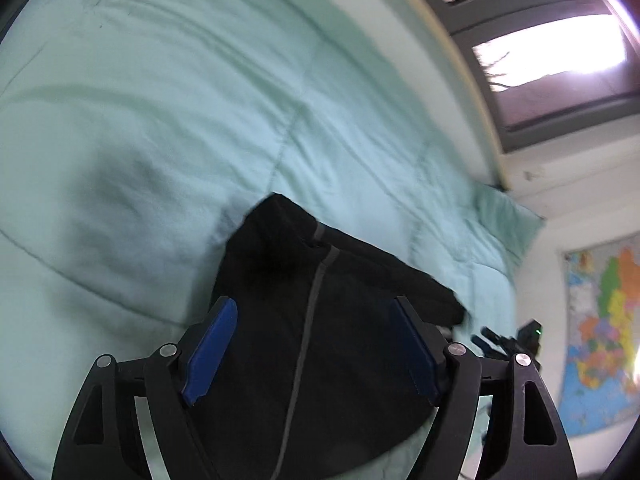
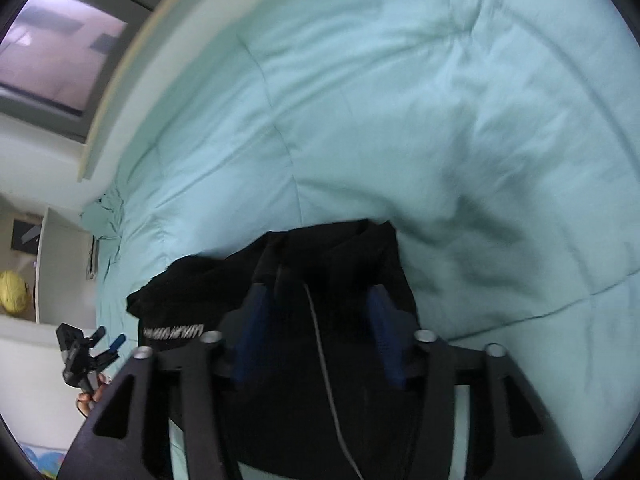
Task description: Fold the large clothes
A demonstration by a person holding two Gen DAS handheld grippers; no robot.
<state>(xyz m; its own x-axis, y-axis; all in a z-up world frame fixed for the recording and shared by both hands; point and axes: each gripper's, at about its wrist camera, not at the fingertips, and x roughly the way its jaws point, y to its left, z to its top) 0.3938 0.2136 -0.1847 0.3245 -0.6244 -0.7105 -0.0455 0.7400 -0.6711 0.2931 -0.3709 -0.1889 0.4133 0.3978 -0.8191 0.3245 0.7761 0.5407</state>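
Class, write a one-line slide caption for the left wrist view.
Left gripper, jaws open, above a black garment lying on a pale green quilt.

1. A pale mint quilted comforter point(image 1: 180, 100) covers the bed, creased and stitched in wide panels, filling most of both views.
2. A cream bed edge point(image 1: 452, 80) runs along the comforter toward 1 o'clock in the left wrist view.
3. A window point(image 1: 552, 48) with a dark frame sits at 2 o'clock, bright with daylight.
4. A colourful map point(image 1: 604, 328) hangs on the white wall at 4 o'clock.
5. In the right wrist view, a yellow rounded object point(image 2: 13, 292) sits at 9 o'clock; what it is cannot be told.
6. A white shelf unit point(image 2: 56, 264) stands beside it.
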